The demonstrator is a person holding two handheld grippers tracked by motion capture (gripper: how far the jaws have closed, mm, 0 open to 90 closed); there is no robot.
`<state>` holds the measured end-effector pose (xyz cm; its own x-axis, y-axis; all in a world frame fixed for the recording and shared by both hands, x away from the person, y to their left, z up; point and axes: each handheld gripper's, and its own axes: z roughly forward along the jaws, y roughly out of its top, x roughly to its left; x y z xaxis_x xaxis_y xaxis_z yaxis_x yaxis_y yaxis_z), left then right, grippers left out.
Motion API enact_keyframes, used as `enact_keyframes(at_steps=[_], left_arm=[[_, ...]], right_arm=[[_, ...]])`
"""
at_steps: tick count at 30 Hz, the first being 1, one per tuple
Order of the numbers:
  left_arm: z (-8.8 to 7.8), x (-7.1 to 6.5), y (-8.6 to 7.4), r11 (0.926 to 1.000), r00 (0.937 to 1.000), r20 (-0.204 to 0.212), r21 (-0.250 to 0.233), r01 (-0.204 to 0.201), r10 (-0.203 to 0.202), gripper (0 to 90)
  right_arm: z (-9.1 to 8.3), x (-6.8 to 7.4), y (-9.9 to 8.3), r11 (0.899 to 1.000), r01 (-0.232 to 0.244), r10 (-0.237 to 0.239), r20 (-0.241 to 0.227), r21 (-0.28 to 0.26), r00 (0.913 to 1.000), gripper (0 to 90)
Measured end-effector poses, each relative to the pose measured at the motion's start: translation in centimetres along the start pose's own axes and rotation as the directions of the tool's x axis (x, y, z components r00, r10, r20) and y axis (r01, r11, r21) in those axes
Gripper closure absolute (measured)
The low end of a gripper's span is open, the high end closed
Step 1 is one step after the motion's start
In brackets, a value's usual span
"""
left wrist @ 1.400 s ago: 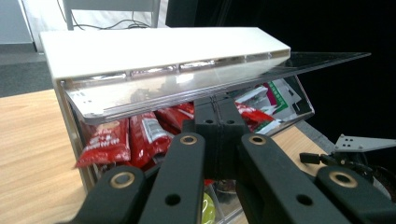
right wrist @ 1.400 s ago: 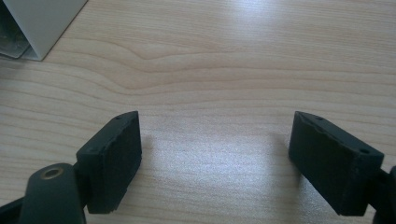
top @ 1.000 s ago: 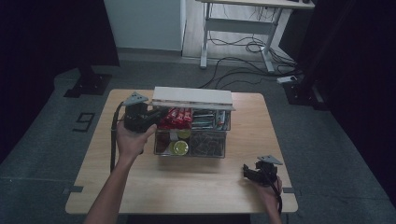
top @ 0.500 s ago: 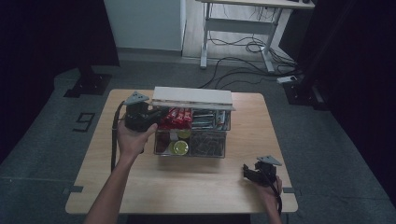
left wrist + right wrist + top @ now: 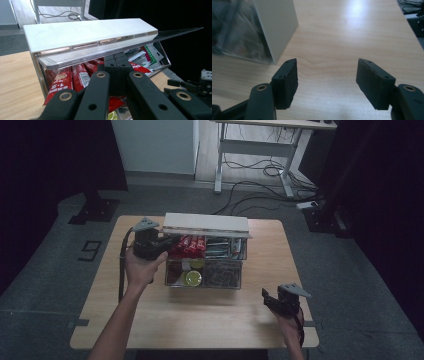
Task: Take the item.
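My left claw closed, empty-looking, tip under clear lid of snack box; red packets at 12 o'clock. Right claw wide open, empty, over surface.

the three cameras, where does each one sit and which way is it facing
High view: fixed above the person's side, looking forward and down on the wooden table; both forearms, left gripper and right gripper show.
Left gripper view: rides the left gripper, looking along its closed jaws into the clear organizer box under the white lid.
Right gripper view: rides the right gripper, looking low across the table between open jaws.
Shared: the high view and the left gripper view both show the red snack packets.
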<state>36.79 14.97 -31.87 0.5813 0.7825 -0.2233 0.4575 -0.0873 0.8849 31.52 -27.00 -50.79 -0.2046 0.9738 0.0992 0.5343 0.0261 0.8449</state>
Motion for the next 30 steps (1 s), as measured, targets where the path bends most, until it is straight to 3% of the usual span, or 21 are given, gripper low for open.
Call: enact_keyframes(at_steps=[16,30], left_arm=[[0.0,0.1,0.4,1.0,1.0,0.004,0.005,0.003,-0.003,89.9],[-0.1,0.0,0.5,1.0,1.0,0.003,0.002,0.006,-0.006,89.9]], right_arm=[[-3.6,2.7,5.2,0.99,0.012,-0.029,-0.12,-0.139,0.9924,45.7],[-4.4,3.9,7.5,0.986,0.039,-0.069,-0.18,-0.164,0.9812,50.2]])
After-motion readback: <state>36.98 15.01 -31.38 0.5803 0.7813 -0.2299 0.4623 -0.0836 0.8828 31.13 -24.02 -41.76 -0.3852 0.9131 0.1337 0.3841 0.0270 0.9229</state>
